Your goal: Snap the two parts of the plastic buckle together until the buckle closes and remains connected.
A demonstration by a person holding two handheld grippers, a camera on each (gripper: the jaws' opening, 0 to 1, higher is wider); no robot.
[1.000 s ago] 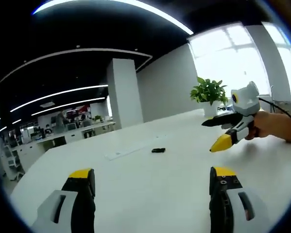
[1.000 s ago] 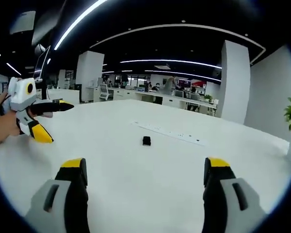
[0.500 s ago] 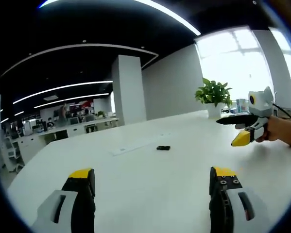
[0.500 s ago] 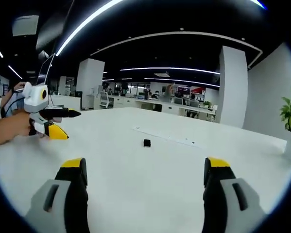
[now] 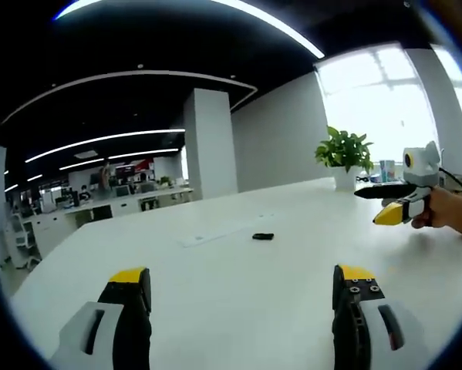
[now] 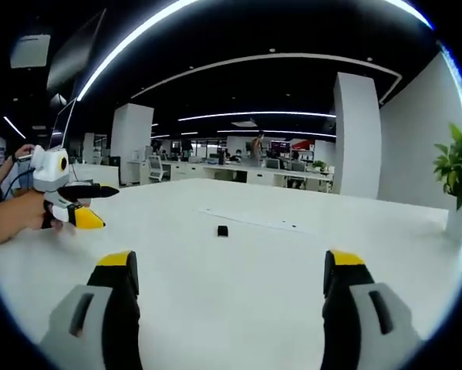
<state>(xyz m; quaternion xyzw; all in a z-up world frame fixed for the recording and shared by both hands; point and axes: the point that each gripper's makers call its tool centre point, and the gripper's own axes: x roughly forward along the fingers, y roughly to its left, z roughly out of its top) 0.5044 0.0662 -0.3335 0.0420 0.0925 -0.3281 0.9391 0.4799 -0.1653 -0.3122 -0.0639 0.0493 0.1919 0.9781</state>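
Observation:
A small black plastic buckle [image 5: 263, 236] lies alone on the white table [image 5: 215, 285], far ahead of both grippers; it also appears as a dark speck, the buckle [image 6: 223, 230], in the right gripper view. My left gripper [image 5: 242, 297] stands open low over the table with nothing between its yellow-tipped jaws. My right gripper [image 6: 227, 293] is open too and holds nothing. The right gripper [image 5: 391, 203] also shows at the right of the left gripper view, held in a hand. The left gripper [image 6: 84, 205] shows at the left of the right gripper view.
A long white power strip [image 6: 250, 221] lies flat behind the buckle. A potted plant [image 5: 345, 154] stands at the table's far edge by the window. White pillars and office desks fill the background. A person's hand [image 6: 15, 217] holds the left gripper.
Both cameras have drawn back and tilted, so the buckle looks smaller and farther. The two grippers have moved apart, each sliding toward the outer edge of the other's view.

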